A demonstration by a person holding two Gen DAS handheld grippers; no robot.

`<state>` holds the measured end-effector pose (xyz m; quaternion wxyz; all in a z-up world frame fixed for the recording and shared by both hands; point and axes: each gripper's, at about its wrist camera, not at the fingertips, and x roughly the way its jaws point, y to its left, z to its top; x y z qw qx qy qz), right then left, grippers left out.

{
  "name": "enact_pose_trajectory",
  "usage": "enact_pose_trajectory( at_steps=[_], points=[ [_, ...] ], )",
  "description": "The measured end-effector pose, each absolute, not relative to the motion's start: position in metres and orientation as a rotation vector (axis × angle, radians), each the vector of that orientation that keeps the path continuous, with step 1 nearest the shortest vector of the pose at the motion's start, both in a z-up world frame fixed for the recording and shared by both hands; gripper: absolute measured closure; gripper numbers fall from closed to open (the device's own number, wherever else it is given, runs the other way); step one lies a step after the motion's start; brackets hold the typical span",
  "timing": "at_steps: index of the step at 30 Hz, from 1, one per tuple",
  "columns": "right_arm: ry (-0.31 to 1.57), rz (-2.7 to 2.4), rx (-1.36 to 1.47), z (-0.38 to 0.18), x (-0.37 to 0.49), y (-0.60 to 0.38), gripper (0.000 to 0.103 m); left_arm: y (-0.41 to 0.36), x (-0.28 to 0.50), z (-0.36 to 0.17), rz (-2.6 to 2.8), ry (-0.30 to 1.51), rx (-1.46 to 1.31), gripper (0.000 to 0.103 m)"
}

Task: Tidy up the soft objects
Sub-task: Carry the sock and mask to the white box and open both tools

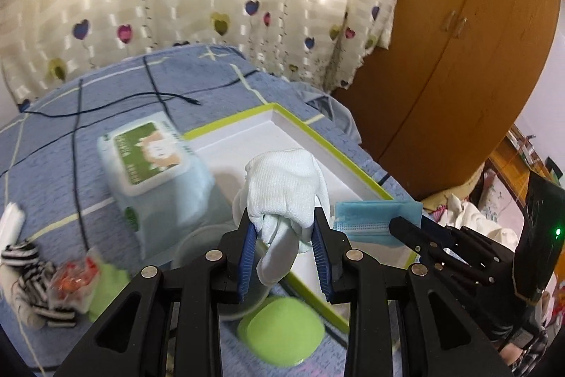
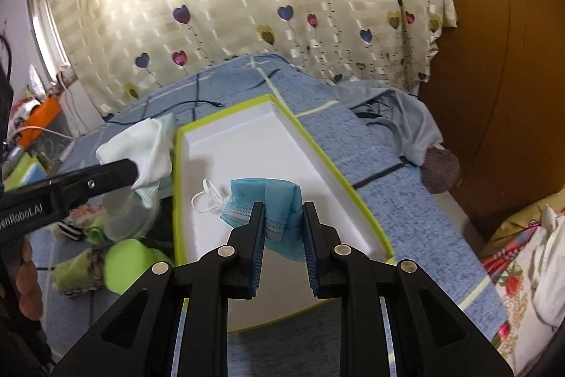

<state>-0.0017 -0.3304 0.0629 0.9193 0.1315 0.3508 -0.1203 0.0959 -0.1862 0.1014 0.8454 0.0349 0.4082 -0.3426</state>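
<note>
My left gripper (image 1: pixel 282 218) is shut on a white sock (image 1: pixel 282 189) and holds it above the near left edge of a white tray with a lime-green rim (image 1: pixel 339 151). The sock also shows in the right wrist view (image 2: pixel 141 143), left of the tray (image 2: pixel 247 143). My right gripper (image 2: pixel 282 211) is shut on a blue face mask (image 2: pixel 272 200) and holds it over the tray's near part. The mask's white ear loops (image 2: pixel 206 198) hang to its left. The mask also shows in the left wrist view (image 1: pixel 374 218) beside my right gripper's fingers (image 1: pixel 416 232).
A pack of wet wipes (image 1: pixel 155 172) lies on the blue bedspread (image 1: pixel 106 101) left of the tray. A zebra-striped sock (image 1: pixel 31 285), a small red-printed bag (image 1: pixel 74 281), green cloths (image 1: pixel 279 331) and a clear round lid (image 1: pixel 197 249) lie near me. A black cable (image 1: pixel 116 101), curtain and wooden wardrobe (image 1: pixel 459 59) stand behind.
</note>
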Motion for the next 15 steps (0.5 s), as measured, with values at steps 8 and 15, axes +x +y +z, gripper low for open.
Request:
enact_pose_trajectory(
  at_steps=[8,15],
  points=[
    [0.770,-0.260,0.273,0.048,0.001,-0.335,0.082,-0.219,0.110,0.083,-0.753,0.923,0.117,0.074],
    [0.779,-0.269,0.249,0.044,0.003,-0.331,0.081,-0.230,0.115,0.076,-0.755,0.940,0.140,0.072]
  ],
)
